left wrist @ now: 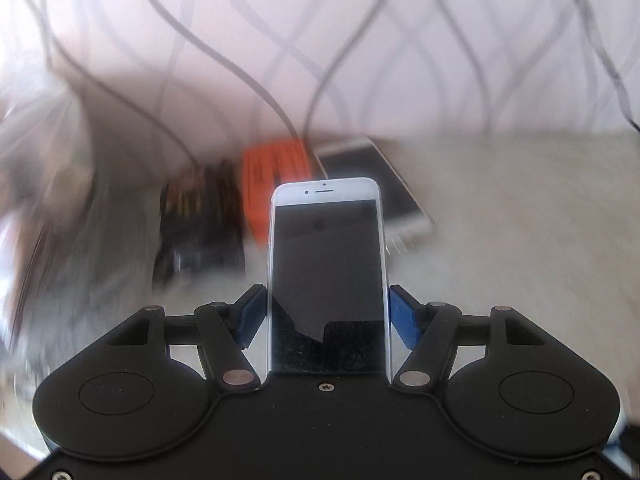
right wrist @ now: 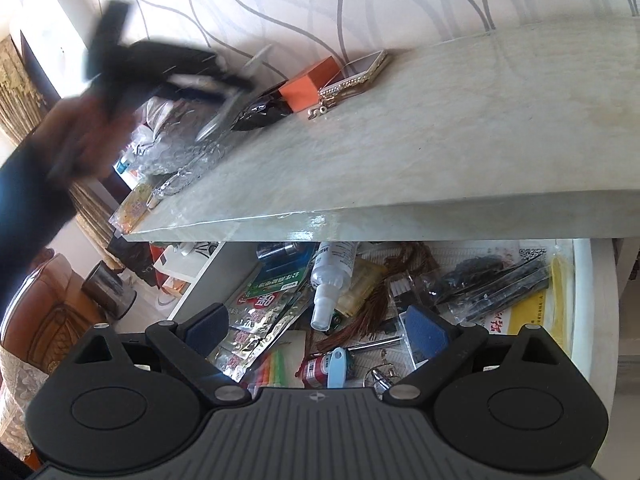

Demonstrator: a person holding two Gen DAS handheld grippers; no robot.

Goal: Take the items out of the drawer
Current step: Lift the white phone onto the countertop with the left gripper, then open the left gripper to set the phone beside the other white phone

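Nearest the lens, lower centre of the left wrist view: left gripper (left wrist: 328, 312), blue pads clamped on both long edges of a white phone (left wrist: 326, 272). Phone stands upright between the jaws, dark screen facing the camera, out of the drawer and above the counter (left wrist: 520, 220). Background there is motion-blurred.

Lower centre of the right wrist view: right gripper (right wrist: 316, 326), jaws spread, nothing between the pads, poised over the open drawer (right wrist: 592, 280).

Drawer contents, lower half of that view, jumbled:
- foil sachets (right wrist: 260, 320), left of centre
- spray bottle (right wrist: 332, 280), centre, lying down
- brown tassel (right wrist: 372, 304), beside the bottle
- batteries (right wrist: 320, 368) with a blue tag (right wrist: 336, 364) across them, near edge
- clear bag of dark sticks (right wrist: 492, 284), right
- yellow packet (right wrist: 532, 308), far right

Mid-frame: counter edge overhangs the drawer.

Farther back on the counter, upper centre: orange box (right wrist: 308, 88), a jewelled case (right wrist: 360, 72) just right of it, a black pouch (right wrist: 260, 114) left. Upper left: a blurred hand (right wrist: 88, 136) with the left gripper.
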